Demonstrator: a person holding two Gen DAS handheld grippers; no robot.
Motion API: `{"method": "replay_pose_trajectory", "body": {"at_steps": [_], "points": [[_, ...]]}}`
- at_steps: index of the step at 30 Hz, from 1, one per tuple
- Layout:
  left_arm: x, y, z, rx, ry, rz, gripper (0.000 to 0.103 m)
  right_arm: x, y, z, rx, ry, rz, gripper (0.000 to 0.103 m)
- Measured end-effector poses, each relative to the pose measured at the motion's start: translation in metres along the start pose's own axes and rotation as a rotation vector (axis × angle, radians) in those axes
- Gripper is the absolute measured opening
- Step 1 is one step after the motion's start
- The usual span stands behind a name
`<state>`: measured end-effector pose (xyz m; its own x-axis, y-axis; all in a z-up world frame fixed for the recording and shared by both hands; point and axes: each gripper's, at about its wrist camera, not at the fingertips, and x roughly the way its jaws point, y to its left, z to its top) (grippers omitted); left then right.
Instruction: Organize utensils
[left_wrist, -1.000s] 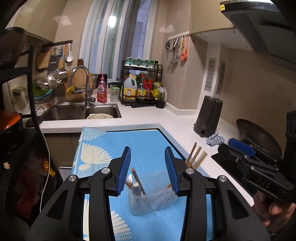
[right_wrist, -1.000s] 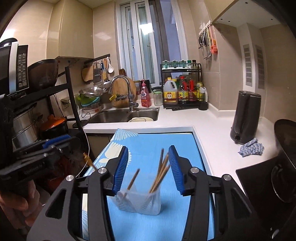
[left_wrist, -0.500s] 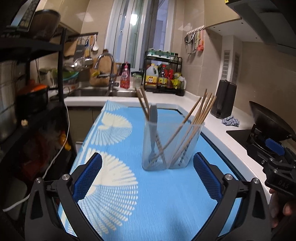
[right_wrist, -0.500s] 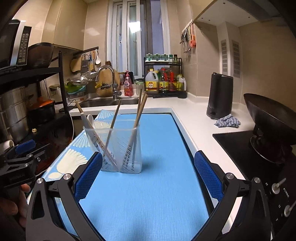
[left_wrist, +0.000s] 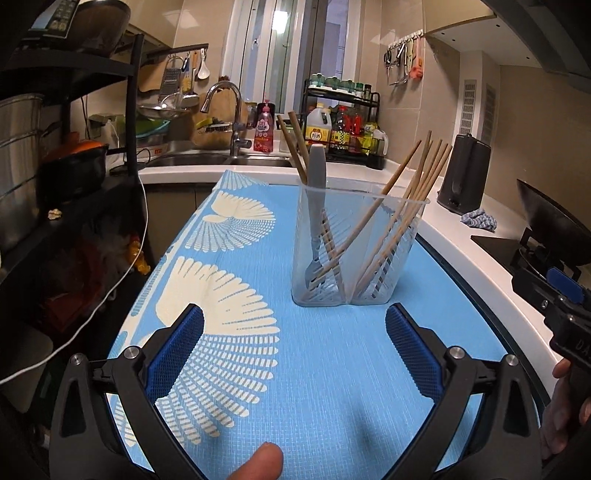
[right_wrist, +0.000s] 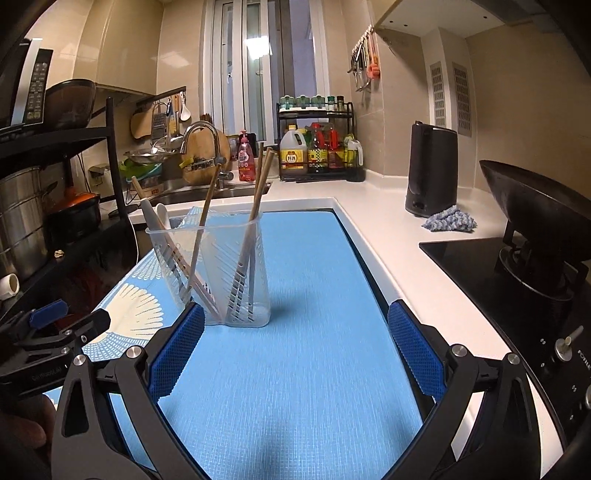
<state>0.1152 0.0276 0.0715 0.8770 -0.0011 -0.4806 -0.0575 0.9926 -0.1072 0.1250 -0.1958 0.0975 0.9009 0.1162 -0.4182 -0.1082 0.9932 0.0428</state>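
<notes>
The clear holder (left_wrist: 356, 251) with chopsticks (left_wrist: 402, 206) stands on the blue mat (left_wrist: 314, 369) just beyond the left gripper (left_wrist: 294, 334) and the right gripper (right_wrist: 295, 332), both spread wide and empty.

Warm, fairly dim indoor light falls from above, with pale brightness behind the far window (right_wrist: 266, 70). The holder (right_wrist: 221, 273) casts a soft shadow to its right on the blue mat (right_wrist: 303, 369). Fisheye distortion bends walls and shelves at the dark, vignetted edges. The near mat looks slightly soft; the far tiles glare mildly.
</notes>
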Motion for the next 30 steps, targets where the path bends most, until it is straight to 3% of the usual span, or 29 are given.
{"method": "replay_pose_trajectory", "body": {"at_steps": [30], "points": [[-0.0053, -0.0092, -0.0018, 0.012, -0.007, 0.001, 0.096, 0.0006, 0.0098, -0.0059, -0.034, 0.000, 0.000, 0.098]]}}
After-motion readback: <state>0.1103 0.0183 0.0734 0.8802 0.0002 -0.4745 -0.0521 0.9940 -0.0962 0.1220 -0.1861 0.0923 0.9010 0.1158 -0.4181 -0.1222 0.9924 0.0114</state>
